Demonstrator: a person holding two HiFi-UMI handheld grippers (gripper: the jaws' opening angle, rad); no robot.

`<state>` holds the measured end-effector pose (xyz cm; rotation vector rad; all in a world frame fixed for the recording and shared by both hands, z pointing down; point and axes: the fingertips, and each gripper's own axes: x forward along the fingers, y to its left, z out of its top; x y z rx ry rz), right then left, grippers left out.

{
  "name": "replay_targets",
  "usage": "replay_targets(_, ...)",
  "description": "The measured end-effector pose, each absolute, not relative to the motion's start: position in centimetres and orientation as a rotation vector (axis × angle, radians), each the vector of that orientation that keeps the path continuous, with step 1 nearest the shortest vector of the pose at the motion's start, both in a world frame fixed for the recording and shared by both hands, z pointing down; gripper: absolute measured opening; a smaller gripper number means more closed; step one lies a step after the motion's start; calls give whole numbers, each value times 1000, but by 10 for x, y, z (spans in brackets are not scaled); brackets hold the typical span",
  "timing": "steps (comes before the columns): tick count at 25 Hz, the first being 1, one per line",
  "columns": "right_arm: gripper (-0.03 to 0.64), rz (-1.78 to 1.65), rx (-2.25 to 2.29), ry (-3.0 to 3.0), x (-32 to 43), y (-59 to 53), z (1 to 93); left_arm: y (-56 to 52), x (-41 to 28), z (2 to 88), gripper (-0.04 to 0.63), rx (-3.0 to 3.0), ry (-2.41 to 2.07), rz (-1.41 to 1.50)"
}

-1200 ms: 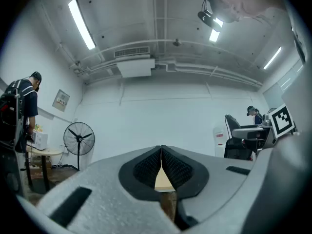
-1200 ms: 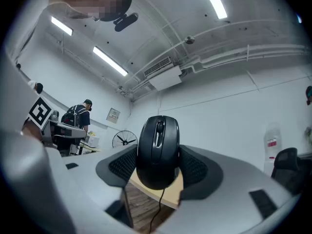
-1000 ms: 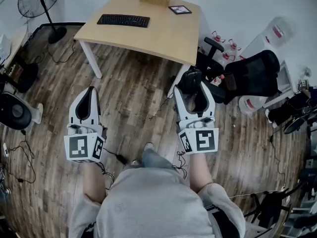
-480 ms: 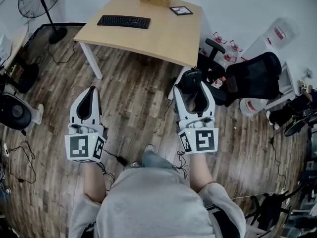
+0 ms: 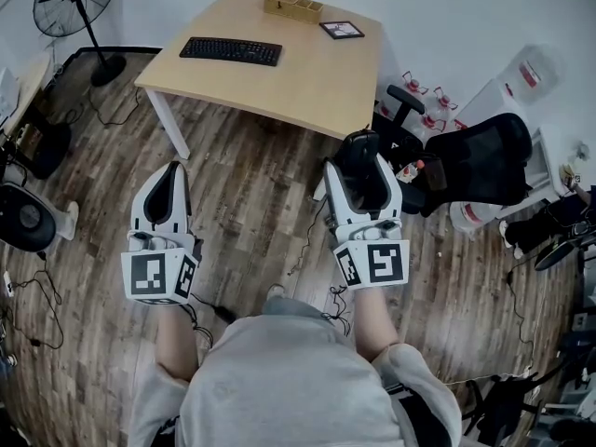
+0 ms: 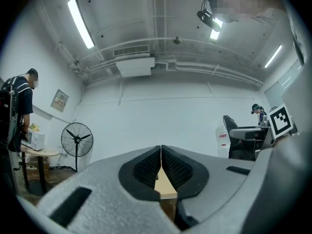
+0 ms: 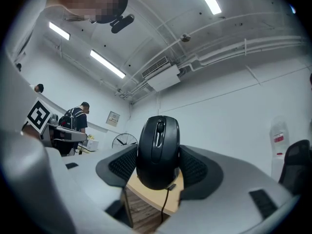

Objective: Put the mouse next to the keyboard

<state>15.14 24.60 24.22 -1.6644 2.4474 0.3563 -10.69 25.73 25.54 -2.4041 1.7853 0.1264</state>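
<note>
From my head view the mouse [image 5: 361, 145] is hard to pick out: it is a dark lump at the tip of my right gripper [image 5: 359, 160], merging with the black office chair [image 5: 475, 149] behind it. The right gripper view settles it, with both jaws pressed on the mouse's sides, its buttons and wheel facing the camera and its cable [image 7: 165, 201] hanging down and running out of sight at the bottom. The mouse is held above the wooden floor [image 5: 251, 184], near the tabletop's [image 5: 307, 77] near right corner and well apart from the keyboard [image 5: 231, 51], which lies towards the tabletop's left side. My left gripper [image 5: 169, 169] hangs over the floor with its jaws closed together and nothing in them; only a thin sliver of the tabletop shows through them. A wooden organiser box [image 5: 292, 6] sits at the tabletop's far edge, too small for me to tell what it holds, and a small dark frame [image 5: 342, 30] lies to its right. A standing fan [image 5: 74, 0] is cut off at the top left.
</note>
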Motion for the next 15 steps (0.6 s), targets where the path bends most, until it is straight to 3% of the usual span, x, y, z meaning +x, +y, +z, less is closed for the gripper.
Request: replay_targets(15, 252, 290, -1573, 2466, 175, 183, 245, 208, -82, 258, 12, -2353, 1838, 126)
